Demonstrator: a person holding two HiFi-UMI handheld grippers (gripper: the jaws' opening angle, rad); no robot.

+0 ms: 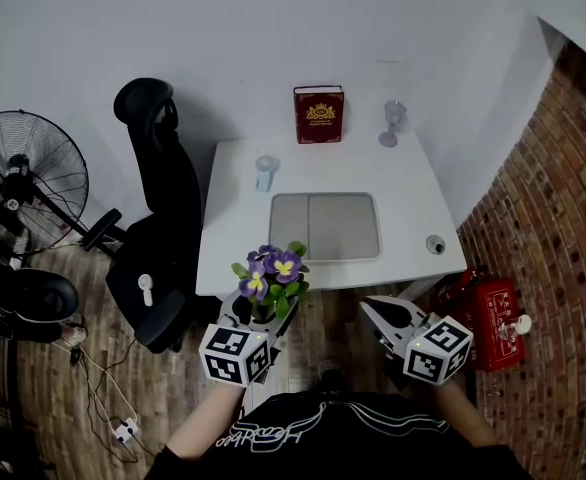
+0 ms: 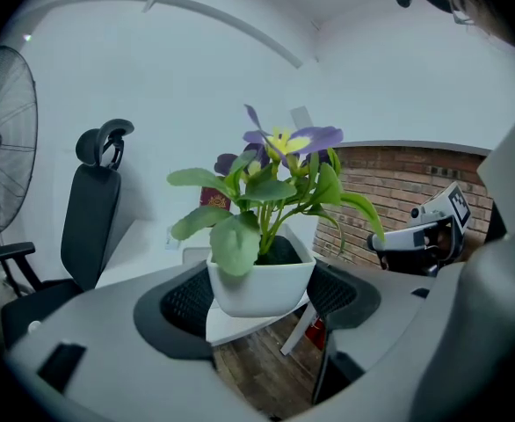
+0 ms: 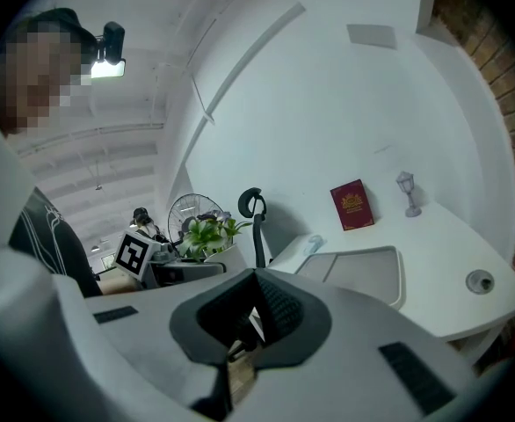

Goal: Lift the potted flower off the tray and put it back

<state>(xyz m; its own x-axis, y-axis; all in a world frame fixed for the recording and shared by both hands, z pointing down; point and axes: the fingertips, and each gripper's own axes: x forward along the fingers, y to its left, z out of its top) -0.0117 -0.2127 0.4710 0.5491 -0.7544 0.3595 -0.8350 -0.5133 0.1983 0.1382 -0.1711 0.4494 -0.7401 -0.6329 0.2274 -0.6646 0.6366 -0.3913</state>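
The potted flower (image 1: pixel 270 277), purple and yellow blooms in a white square pot (image 2: pixel 262 284), hangs in front of the table's near edge, over the wooden floor. My left gripper (image 1: pixel 256 313) is shut on the pot, its dark pads (image 2: pixel 184 301) pressing both sides. The grey tray (image 1: pixel 325 225) lies bare on the white table (image 1: pixel 413 193), well beyond the pot. My right gripper (image 1: pixel 378 313) is held off the table's front edge to the right, shut with nothing in it (image 3: pixel 256 310). The right gripper view also shows the tray (image 3: pixel 363 272) and the flower (image 3: pixel 206 233) off to the left.
A red book (image 1: pixel 318 114) and a glass goblet (image 1: pixel 392 121) stand at the table's back edge. A small clear cup (image 1: pixel 264 172) sits left of the tray, a round fitting (image 1: pixel 435 244) right. A black office chair (image 1: pixel 158 218), fan (image 1: pixel 28 178), red case (image 1: pixel 493 318) and brick wall surround.
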